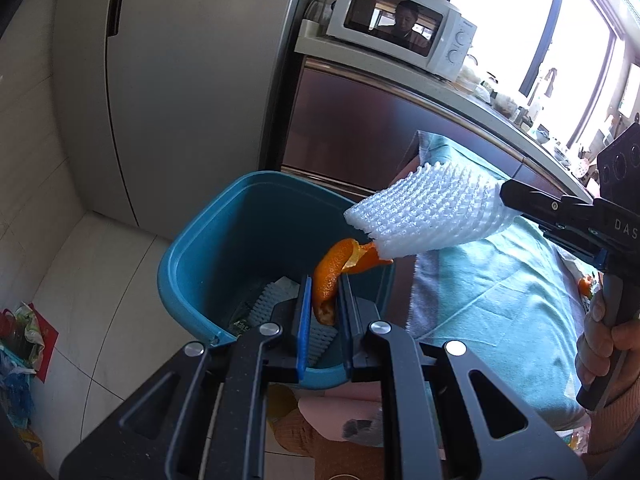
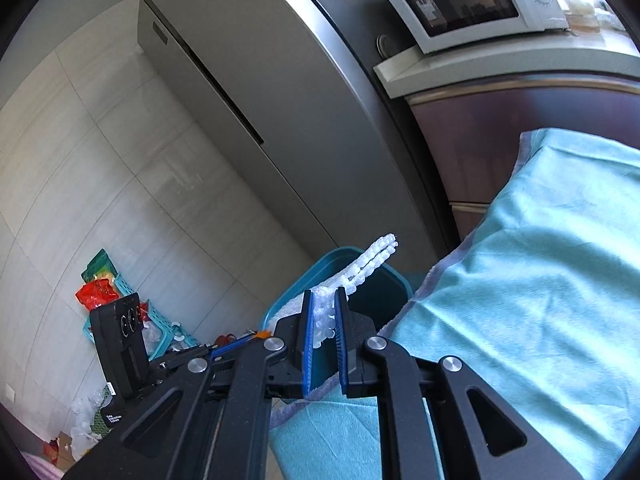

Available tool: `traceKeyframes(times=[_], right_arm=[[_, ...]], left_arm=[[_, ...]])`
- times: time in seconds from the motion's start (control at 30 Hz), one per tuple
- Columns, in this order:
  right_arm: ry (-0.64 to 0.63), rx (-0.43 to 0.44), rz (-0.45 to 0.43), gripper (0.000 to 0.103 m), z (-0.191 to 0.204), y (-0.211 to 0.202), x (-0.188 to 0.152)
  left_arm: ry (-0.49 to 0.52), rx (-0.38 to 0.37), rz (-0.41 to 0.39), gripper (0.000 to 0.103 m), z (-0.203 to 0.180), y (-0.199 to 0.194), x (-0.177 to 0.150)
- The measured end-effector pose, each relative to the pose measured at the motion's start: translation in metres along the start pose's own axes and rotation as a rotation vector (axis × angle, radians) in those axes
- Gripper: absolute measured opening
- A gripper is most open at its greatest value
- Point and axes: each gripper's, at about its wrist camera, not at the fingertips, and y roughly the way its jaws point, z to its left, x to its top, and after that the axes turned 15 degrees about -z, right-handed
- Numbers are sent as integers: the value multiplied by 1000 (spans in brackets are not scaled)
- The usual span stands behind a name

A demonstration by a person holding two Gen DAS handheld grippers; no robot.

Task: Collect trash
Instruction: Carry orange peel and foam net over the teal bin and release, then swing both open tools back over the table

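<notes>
A teal trash bin [image 1: 208,248] stands on the floor beside the table; it also shows in the right wrist view [image 2: 328,260]. My left gripper [image 1: 325,300] is shut on a curled orange peel [image 1: 332,272] and holds it over the bin's near rim. My right gripper [image 2: 324,320] is shut on a white foam fruit net [image 2: 360,268]. In the left wrist view the net [image 1: 432,212] hangs above the bin's right edge, touching the peel's tip. A white brush-like item [image 1: 276,300] lies in the bin.
A teal cloth [image 2: 540,280] covers the table right of the bin. A grey fridge [image 1: 180,80] stands behind it, with a white microwave [image 1: 404,24] on the counter. Bags and a teal basket [image 2: 160,320] clutter the tiled floor at left.
</notes>
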Motion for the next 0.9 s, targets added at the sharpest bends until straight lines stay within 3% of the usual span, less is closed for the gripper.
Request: traceKeyframes(times=[0.6, 0.7, 0.77, 0.9], right_arm=[[-21, -38, 165, 11, 8, 68, -22], [-40, -55, 206, 16, 12, 80, -25], [-52, -63, 223, 26, 15, 85, -27], [-65, -68, 235, 28, 19, 87, -31]], left_arm=[[-44, 108, 34, 13, 25, 38, -5], [-48, 133, 41, 13, 28, 48, -5], [-49, 143, 45, 13, 28, 53, -5], [-52, 164, 49, 15, 30, 63, -6]])
